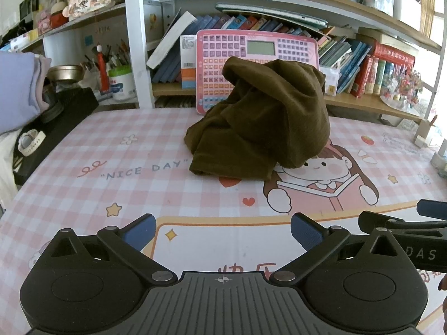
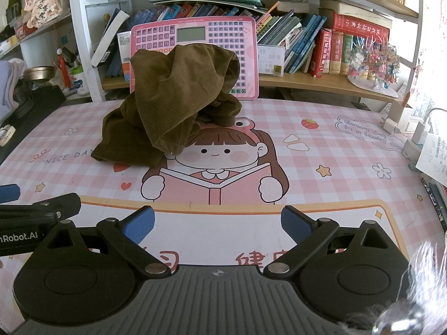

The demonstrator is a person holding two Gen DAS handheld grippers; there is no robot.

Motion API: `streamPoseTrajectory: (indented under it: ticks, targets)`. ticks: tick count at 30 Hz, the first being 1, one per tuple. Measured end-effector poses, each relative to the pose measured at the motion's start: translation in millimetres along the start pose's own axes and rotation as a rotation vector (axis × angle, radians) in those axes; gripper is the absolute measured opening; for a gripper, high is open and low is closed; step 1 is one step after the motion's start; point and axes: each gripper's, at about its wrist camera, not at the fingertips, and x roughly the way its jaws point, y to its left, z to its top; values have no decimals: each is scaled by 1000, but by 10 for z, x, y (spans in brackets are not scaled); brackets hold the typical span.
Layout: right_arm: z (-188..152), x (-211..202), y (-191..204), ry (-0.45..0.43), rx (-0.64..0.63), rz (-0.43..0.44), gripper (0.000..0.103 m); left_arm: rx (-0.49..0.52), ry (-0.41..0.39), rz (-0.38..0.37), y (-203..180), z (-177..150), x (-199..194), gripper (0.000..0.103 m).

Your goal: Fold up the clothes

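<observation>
A crumpled olive-brown corduroy garment [image 1: 259,122] lies heaped on the pink checked desk mat [image 1: 111,156], leaning against a pink toy keyboard behind it. It also shows in the right wrist view [image 2: 170,106], left of centre. My left gripper [image 1: 223,230] is open and empty, near the mat's front edge, well short of the garment. My right gripper [image 2: 218,222] is open and empty, to the right of the left one. The right gripper's fingers [image 1: 402,223] show at the left view's right edge.
A pink toy keyboard [image 2: 223,42] stands against the bookshelf [image 2: 307,81] behind the mat. A black box with a white watch [image 1: 30,139] sits left. Chargers and papers [image 2: 419,139] lie at the right edge. A pen pot [image 1: 120,81] stands back left.
</observation>
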Motion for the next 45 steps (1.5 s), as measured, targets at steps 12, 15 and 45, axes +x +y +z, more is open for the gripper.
streamPoseTrajectory:
  ticks: [12,15,45]
  targets:
    - [3,11,-10,-1,-1,0,98,-1,5,3,0,17,9,103]
    - [6,9,-12,-1,0,0,98,-1,6,4,-2,22,17,103]
    - [39,65,-38,1,-3,1,98,-4,15,15,-28,59,73,103]
